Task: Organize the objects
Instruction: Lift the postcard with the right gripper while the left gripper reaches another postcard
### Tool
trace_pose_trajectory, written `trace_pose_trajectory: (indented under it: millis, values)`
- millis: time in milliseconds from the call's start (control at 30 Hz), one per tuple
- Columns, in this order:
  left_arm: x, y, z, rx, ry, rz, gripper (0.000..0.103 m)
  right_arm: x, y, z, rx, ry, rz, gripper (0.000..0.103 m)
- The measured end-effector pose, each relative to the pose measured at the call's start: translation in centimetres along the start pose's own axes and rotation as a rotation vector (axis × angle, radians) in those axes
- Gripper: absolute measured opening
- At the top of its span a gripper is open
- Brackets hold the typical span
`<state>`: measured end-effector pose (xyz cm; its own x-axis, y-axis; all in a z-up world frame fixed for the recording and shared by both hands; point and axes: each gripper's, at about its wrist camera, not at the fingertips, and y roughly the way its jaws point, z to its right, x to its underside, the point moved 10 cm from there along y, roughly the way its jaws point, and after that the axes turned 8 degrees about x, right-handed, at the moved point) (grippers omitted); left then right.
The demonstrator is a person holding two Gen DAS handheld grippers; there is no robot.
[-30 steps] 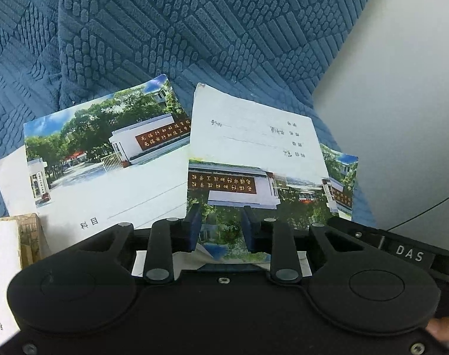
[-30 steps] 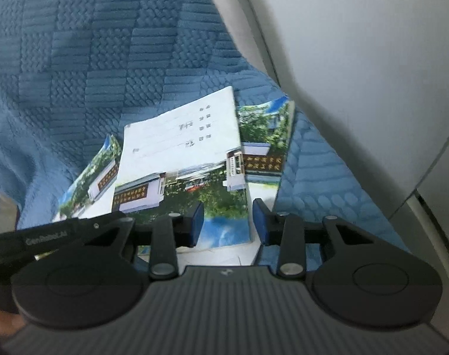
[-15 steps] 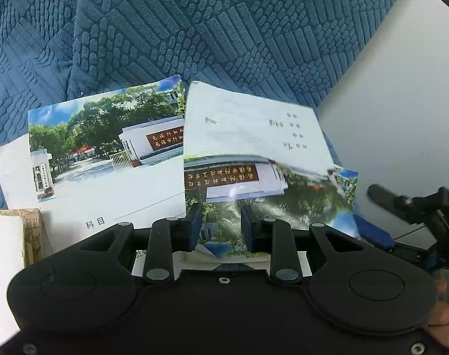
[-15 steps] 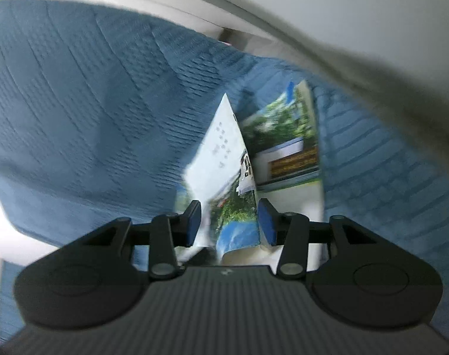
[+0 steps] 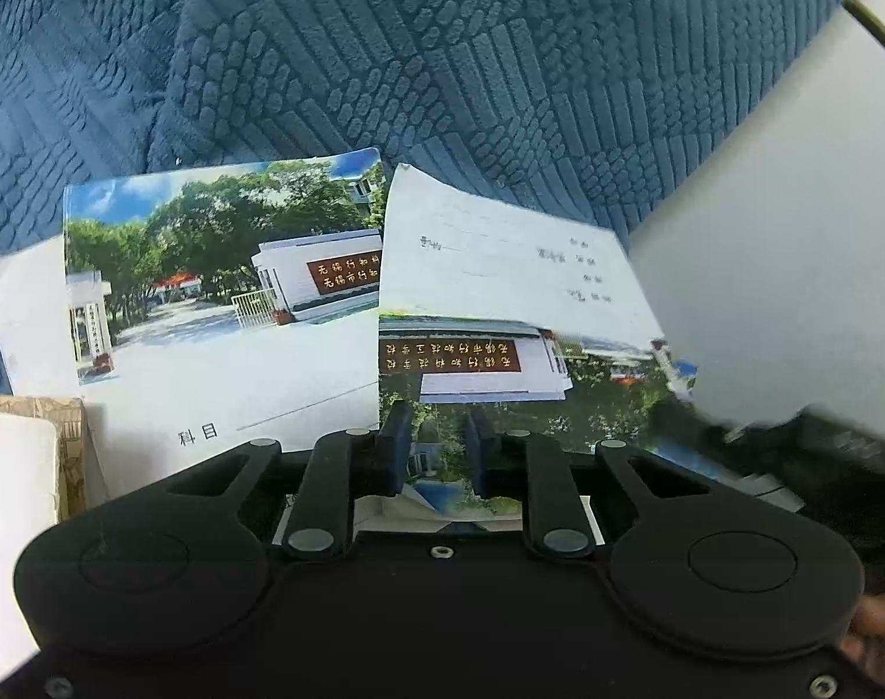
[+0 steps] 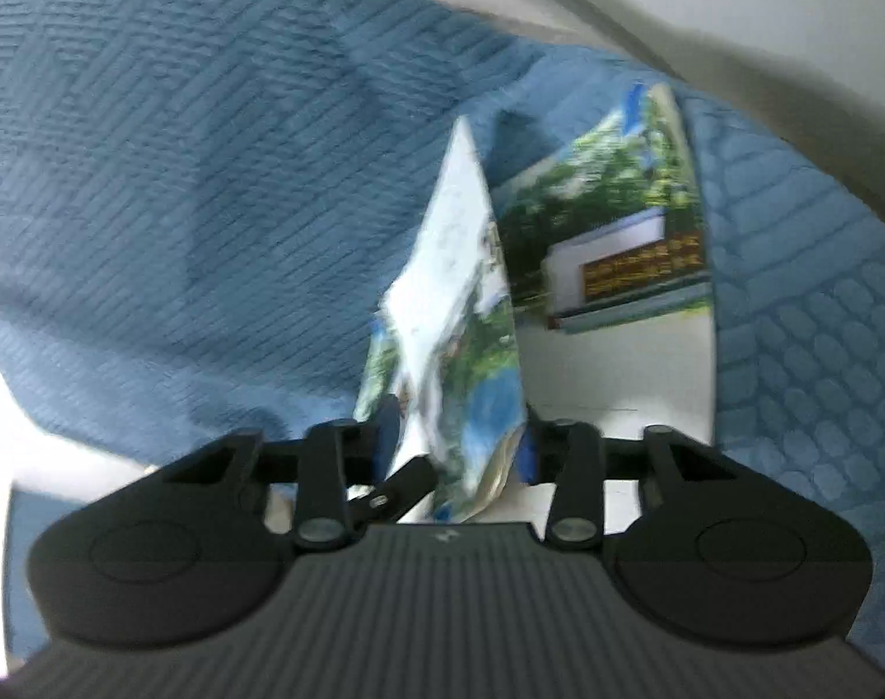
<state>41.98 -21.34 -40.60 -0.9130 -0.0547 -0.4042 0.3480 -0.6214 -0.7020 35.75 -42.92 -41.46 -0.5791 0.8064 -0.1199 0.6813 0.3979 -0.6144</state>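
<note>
Three photo-cover booklets lie on the blue quilt (image 5: 500, 87). The left gripper (image 5: 436, 454) and right gripper (image 6: 454, 442) have both just been closing on the lifted booklet (image 5: 500, 314), fingers narrow; whether the pads already press on it cannot be told.

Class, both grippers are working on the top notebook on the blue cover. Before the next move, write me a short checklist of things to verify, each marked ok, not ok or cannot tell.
1. Top notebook sits between the left gripper fingers, whose jaws have just been closing: ok.
2. Left pads pressing it firmly: cannot tell.
3. Right gripper has the notebook's edge between its fingers, jaws just closing: ok.
4. Right view sharp enough to judge the grip: not ok, blurred.
5. Lower notebook lying flat on the blue cover: ok.
</note>
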Motion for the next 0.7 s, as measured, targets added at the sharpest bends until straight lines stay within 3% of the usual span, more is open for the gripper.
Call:
trace_pose_trajectory:
  millis: [67,133,533,700]
  values:
    - [-0.2,-0.2,-0.3,0.026,-0.038,-0.005,0.026,-0.2,0.1,0.6,0.01,0.047,0.026,0.012]
    - [-0.3,-0.6,-0.5,0.044,-0.079,-0.004,0.055,-0.1,-0.1,0.5,0.003,0.067,0.045,0.007]
    - [0.7,-4.9,-0.3,0.334,-0.415,0.006,0.072,-0.1,-1.8,-4.8,-0.025,0.054,0.133,0.005]
    - [1.5,-5.2,-0.3,0.43,-0.557,-0.056,0.073,0.3,-2.5,-6.1,-0.025,0.101,0.16,0.005]
